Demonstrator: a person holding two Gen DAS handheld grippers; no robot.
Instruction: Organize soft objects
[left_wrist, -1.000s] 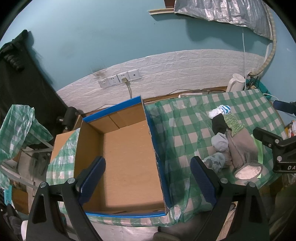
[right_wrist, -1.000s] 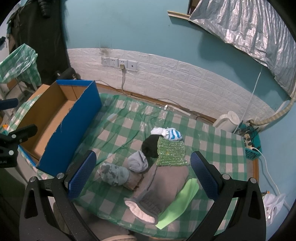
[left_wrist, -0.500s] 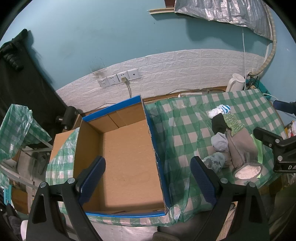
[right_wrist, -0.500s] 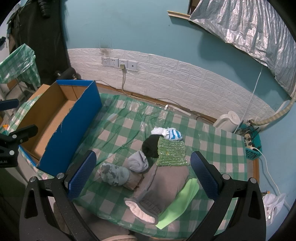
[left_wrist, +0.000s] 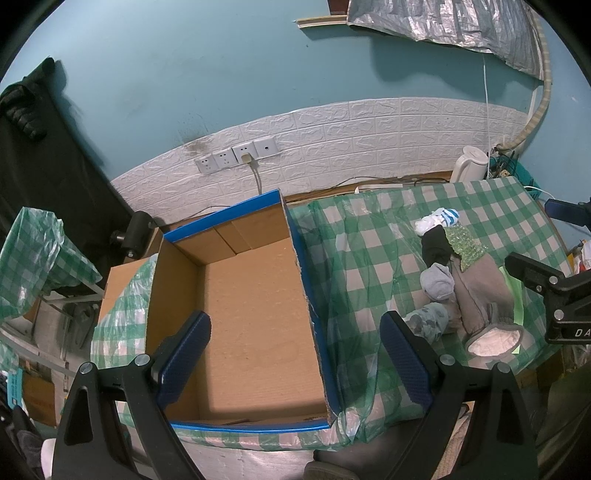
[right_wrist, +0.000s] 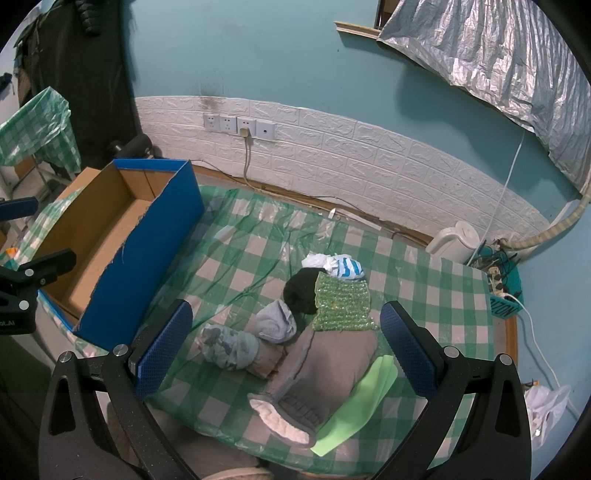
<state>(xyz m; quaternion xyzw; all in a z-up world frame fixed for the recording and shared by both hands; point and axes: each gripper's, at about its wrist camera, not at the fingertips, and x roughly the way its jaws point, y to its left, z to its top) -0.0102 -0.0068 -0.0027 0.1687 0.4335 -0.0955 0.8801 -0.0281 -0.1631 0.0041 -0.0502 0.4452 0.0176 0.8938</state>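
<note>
A pile of soft things lies on the green checked table (right_wrist: 240, 258): a grey fleece garment (right_wrist: 325, 365), a green knitted cloth (right_wrist: 341, 304), a black sock (right_wrist: 301, 291), a grey sock (right_wrist: 277, 321), a patterned sock roll (right_wrist: 229, 345), a blue-striped white sock (right_wrist: 341, 266) and a light green sheet (right_wrist: 362, 398). The pile also shows in the left wrist view (left_wrist: 476, 291). An empty cardboard box with blue sides (left_wrist: 255, 306) stands at the table's left end (right_wrist: 147, 240). My left gripper (left_wrist: 295, 358) is open above the box. My right gripper (right_wrist: 286, 347) is open above the pile.
A white kettle (right_wrist: 456, 242) stands at the back right by a teal basket of cables (right_wrist: 504, 291). Wall sockets with a plugged cable (right_wrist: 240, 127) are behind the table. A green checked bag (left_wrist: 33, 258) hangs left of the box.
</note>
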